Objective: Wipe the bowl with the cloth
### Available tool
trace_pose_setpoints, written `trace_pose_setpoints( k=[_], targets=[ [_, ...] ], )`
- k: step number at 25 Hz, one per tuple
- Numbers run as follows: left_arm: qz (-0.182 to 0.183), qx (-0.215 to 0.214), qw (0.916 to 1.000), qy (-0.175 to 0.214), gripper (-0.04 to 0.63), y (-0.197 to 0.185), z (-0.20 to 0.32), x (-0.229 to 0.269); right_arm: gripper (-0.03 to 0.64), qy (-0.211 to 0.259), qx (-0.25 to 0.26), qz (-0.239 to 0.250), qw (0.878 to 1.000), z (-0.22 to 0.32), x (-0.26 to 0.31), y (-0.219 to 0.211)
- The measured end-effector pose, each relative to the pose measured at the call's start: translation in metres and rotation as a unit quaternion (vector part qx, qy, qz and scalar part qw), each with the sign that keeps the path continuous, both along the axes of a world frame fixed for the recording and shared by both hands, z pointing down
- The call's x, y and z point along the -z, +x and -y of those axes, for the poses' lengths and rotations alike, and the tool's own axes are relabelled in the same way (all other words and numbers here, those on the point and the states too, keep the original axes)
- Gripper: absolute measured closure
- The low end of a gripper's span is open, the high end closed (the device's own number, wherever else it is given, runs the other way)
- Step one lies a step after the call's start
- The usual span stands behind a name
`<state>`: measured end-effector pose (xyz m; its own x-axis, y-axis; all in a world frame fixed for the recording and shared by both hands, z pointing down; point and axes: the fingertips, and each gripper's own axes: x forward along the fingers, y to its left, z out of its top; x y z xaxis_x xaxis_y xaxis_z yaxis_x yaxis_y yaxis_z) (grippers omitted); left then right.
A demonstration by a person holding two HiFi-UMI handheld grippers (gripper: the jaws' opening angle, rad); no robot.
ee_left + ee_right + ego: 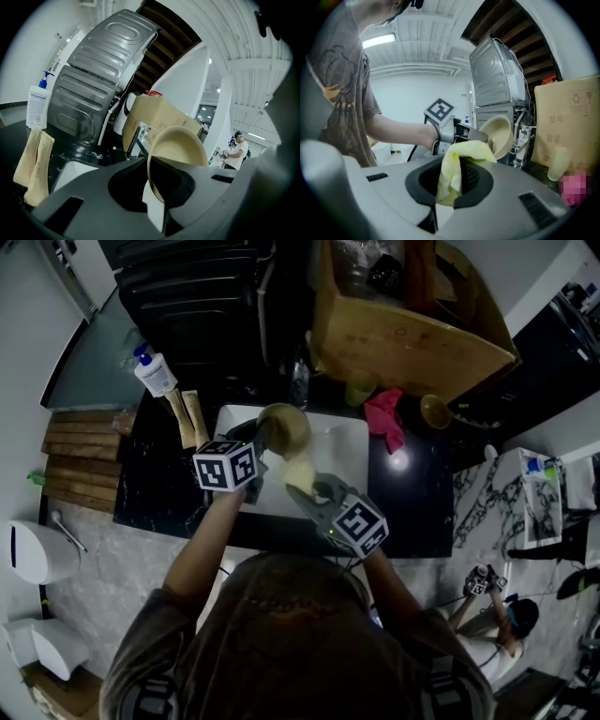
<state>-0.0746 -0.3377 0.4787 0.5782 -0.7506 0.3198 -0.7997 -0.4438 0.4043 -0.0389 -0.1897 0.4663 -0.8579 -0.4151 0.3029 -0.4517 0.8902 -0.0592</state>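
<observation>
A tan bowl is held tilted above the white sink, its rim pinched by my left gripper, which is shut on it. In the left gripper view the bowl stands on edge between the jaws. My right gripper is shut on a pale yellow cloth, just below the bowl. The right gripper view shows the cloth bunched between the jaws, with the bowl and the left gripper a short way beyond it. Cloth and bowl look apart.
A soap pump bottle and wooden sticks lie left of the sink on the black counter. A pink cloth, a yellow cup and a second bowl sit to the right. A cardboard box stands behind.
</observation>
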Motion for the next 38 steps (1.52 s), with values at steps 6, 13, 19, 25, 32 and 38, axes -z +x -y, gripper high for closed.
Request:
trace_pose_setpoints(
  k=[6,13,19,25,32,38],
  targets=[
    [0.043,-0.002,0.9991,-0.004,0.577,-0.002,0.002,-0.018,0.598,0.001,0.010,0.009,1.000,-0.017,0.022,-0.001],
    [0.083,-0.037,0.9956,0.022,0.577,0.016,-0.014,-0.013,0.598,-0.003,0.002,0.009,1.000,0.001,0.024,-0.003],
    [0.123,-0.059,0.9894,0.049,0.577,0.025,-0.027,-0.008,0.598,0.002,-0.009,-0.029,1.000,0.035,0.015,-0.003],
    [0.181,-0.066,0.9774,0.087,0.572,0.027,-0.029,-0.002,0.598,-0.015,-0.033,-0.062,0.997,0.058,0.006,-0.007],
    [0.222,-0.063,0.9674,0.104,0.568,0.026,-0.026,-0.002,0.598,-0.008,-0.059,-0.100,0.993,0.080,-0.003,-0.007],
    [0.225,-0.061,0.9675,0.098,0.568,0.026,-0.023,-0.006,0.598,0.028,-0.112,-0.116,0.987,0.100,0.002,0.004]
  ],
)
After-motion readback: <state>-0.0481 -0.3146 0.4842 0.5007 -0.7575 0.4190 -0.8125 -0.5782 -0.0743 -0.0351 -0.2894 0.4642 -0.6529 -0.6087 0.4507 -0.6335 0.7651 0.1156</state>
